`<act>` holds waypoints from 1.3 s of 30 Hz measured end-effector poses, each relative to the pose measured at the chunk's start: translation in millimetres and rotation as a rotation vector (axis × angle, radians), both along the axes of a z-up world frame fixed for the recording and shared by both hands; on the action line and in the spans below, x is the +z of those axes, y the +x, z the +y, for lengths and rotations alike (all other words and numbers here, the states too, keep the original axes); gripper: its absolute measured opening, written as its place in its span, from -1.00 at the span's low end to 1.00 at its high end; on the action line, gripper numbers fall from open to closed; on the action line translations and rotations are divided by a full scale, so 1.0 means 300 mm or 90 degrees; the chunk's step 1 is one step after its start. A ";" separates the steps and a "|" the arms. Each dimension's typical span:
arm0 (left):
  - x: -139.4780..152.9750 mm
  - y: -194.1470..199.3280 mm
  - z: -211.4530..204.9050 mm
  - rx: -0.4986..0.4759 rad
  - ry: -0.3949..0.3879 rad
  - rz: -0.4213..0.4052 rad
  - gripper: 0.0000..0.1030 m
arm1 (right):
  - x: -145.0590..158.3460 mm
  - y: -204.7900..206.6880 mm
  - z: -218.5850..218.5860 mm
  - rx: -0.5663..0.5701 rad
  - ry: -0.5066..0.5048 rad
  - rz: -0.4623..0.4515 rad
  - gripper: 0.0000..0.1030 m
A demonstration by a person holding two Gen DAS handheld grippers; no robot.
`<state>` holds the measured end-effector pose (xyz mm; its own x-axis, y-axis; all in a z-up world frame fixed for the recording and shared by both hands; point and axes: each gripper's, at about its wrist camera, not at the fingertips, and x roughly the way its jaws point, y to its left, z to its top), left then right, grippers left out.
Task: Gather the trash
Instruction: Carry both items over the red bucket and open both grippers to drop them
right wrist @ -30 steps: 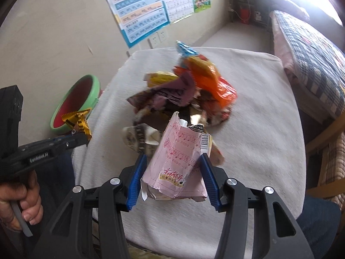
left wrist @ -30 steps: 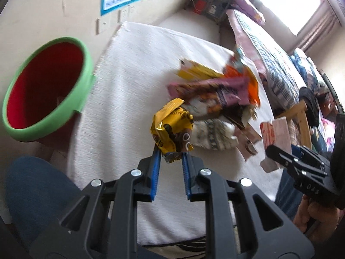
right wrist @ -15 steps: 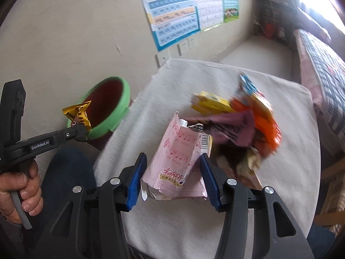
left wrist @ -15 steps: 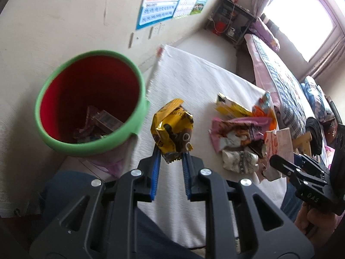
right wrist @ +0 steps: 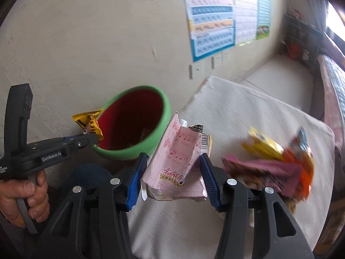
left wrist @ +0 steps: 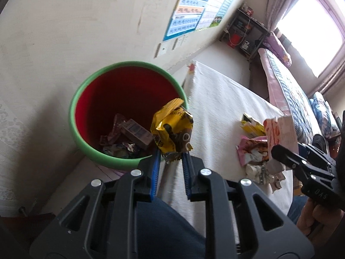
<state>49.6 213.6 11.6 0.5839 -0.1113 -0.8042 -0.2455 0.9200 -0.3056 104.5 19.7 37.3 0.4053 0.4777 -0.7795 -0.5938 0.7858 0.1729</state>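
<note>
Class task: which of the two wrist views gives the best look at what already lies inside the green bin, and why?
The left wrist view. It looks down into the green bin, so the wrappers on its red bottom show plainly. The right wrist view sees the bin from the side: mostly rim and inner wall, with only a blurred scrap of the contents.

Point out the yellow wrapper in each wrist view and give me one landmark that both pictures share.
Left wrist view: the yellow wrapper sits centre frame, pinched in the left gripper, overlapping the bin's near right rim.
Right wrist view: the same wrapper is at mid-left, at the tip of the left gripper, just left of the bin's rim.
Shared landmark: the green-rimmed red bin beside the white-covered table.
</note>
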 end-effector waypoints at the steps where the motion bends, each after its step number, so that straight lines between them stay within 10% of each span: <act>1: 0.002 -0.002 0.014 0.003 -0.001 0.000 -0.64 | 0.004 0.006 0.022 0.007 0.002 0.000 -0.04; 39: 0.055 0.101 0.316 0.061 -0.057 -0.032 -0.58 | -0.081 0.168 0.524 0.137 -0.013 0.004 0.05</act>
